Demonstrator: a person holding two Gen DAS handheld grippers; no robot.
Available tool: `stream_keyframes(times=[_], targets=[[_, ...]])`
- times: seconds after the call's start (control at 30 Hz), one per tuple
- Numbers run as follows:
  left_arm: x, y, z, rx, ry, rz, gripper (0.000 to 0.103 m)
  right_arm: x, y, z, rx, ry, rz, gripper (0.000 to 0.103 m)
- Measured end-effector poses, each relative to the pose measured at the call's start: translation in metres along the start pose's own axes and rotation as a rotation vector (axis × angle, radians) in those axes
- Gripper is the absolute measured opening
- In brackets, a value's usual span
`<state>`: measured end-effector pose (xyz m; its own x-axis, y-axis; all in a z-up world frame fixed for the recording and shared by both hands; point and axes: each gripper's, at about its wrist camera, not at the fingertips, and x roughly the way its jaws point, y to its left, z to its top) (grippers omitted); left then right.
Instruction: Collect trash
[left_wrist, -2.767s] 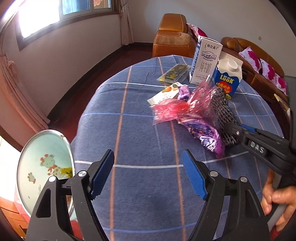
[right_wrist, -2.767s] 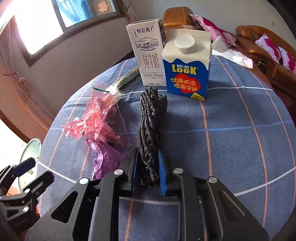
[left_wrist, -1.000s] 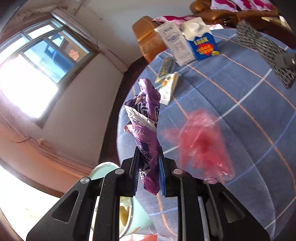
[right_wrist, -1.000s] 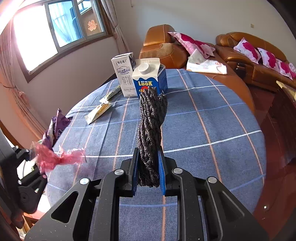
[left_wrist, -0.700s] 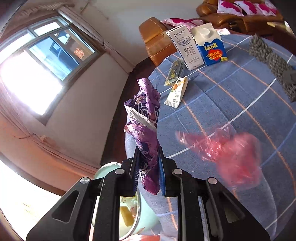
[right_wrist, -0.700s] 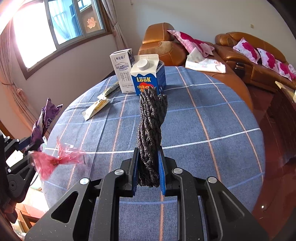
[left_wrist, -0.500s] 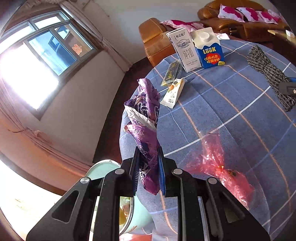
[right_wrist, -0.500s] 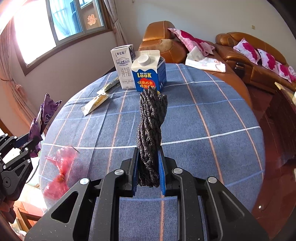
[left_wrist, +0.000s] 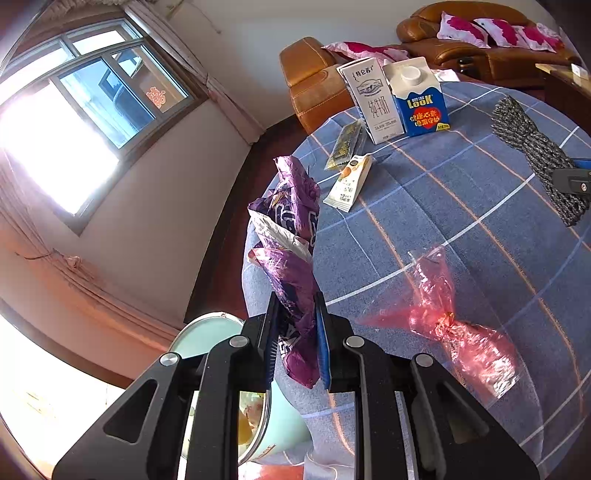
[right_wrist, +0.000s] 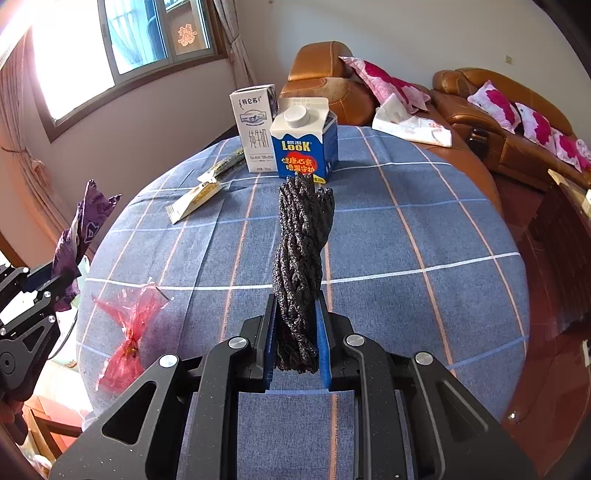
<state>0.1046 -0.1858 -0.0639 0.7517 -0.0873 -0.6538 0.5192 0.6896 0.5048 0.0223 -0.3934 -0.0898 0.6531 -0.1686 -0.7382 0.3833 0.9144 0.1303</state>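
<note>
You've got the round counter in its blue checked cloth filling the middle of both views, and just off its edge, at the lower left of the left wrist view, sits the pale green bin with its shiny rim, partly hidden behind your left gripper. That bin looks like your target for this step. Two cartons stand together at the far side: the white milk carton and the blue LOOK carton, touching or nearly so. Your left gripper's fingers are clenched on the crumpled purple wrapper, which stands up out of them, over the counter's edge. Your right gripper has its fingers clamped on the twisted black mesh bundle, upright in centre frame. The red cellophane bag lies loose on the cloth near the edge, lower right in the left wrist view. Smaller still, a white snack packet and a dark green packet lie flat just in front of the milk carton. To do this well, I'd carry the wrapper out until it hangs squarely above the bin's mouth, tip it downward, then let go; released early, it likely catches the rim or the cloth.
</note>
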Motion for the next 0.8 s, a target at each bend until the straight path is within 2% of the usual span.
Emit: stream_keyframes(times=[0.43,0.6,0.8], targets=[[-0.01,0.014,-0.01,-0.066,-0.012,-0.045,0.018,-0.006,0.016,-0.002,-0.039,-0.014,-0.004,0.019],[-0.014,0.023,-0.02,-0.08,-0.015,-0.037,0.018,-0.007,0.029,-0.004,-0.065,-0.011,0.004,0.019],[-0.019,0.046,-0.037,-0.157,-0.007,-0.049,0.018,-0.009,0.052,-0.007,-0.106,-0.013,0.026,0.019]])
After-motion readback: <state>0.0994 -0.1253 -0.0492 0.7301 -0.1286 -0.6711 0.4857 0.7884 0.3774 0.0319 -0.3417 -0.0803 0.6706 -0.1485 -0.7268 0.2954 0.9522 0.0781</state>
